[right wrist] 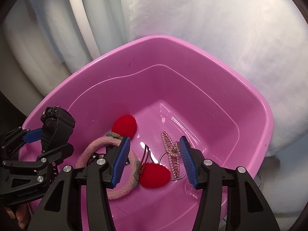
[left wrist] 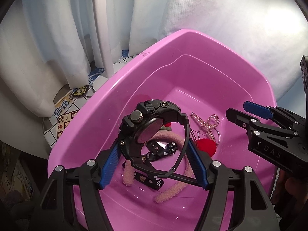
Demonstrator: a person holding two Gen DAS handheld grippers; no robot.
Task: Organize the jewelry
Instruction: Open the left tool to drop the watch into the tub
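Observation:
A pink plastic basin holds the jewelry. My left gripper is shut on a black watch and holds it by its strap above the basin; it also shows in the right wrist view at the left. My right gripper is open and empty over the basin, above a pearl hair claw, a thin metal ring and a red pompom. A fuzzy pink headband and a black patterned strap lie on the basin floor.
A second red pompom and a brown snap clip lie in the basin. White curtains hang behind. A patterned cloth and a white lamp pole stand to the basin's left. A white sheet lies beyond.

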